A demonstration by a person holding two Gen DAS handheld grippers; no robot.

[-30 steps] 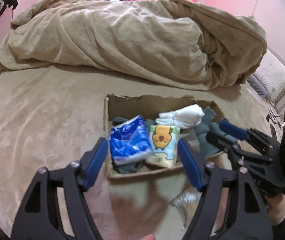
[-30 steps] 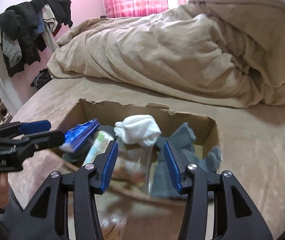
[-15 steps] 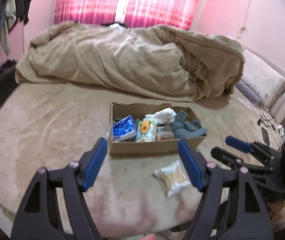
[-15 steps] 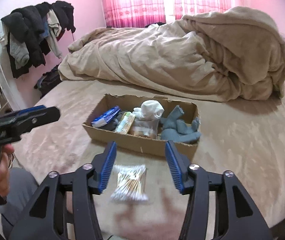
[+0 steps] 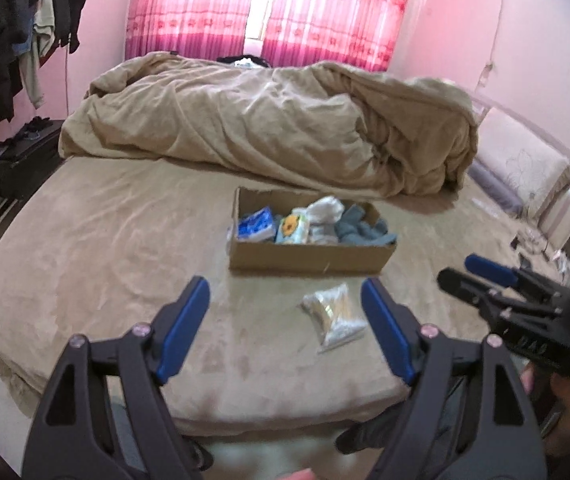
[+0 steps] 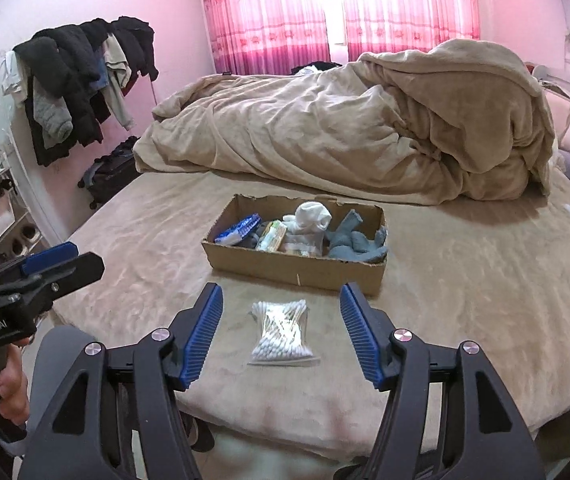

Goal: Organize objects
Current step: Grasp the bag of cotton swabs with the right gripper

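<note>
A low cardboard box (image 5: 309, 260) (image 6: 297, 270) sits mid-bed. It holds a blue tissue pack (image 5: 257, 226), a cartoon tissue pack (image 5: 293, 230), a white sock (image 6: 311, 216) and grey-blue socks (image 6: 355, 240). In front of the box a clear bag of cotton swabs (image 5: 333, 316) (image 6: 283, 332) lies on the bedspread. My left gripper (image 5: 284, 292) hovers well back from the box, its jaws opening with nothing between them. My right gripper (image 6: 281, 296) is above and behind the swab bag, jaws also opening and empty. Each gripper shows at the edge of the other's view.
A crumpled beige duvet (image 5: 277, 120) fills the far half of the bed. Clothes hang on a rack (image 6: 85, 80) at the left wall, with a dark suitcase (image 5: 17, 164) below. Pillows (image 5: 525, 168) lie at the right. The bed's near edge is just under both grippers.
Both grippers have drawn back and up from over the box, which now looks small and far. The swab bag has come into view before it. Both pairs of jaws stand wider.
</note>
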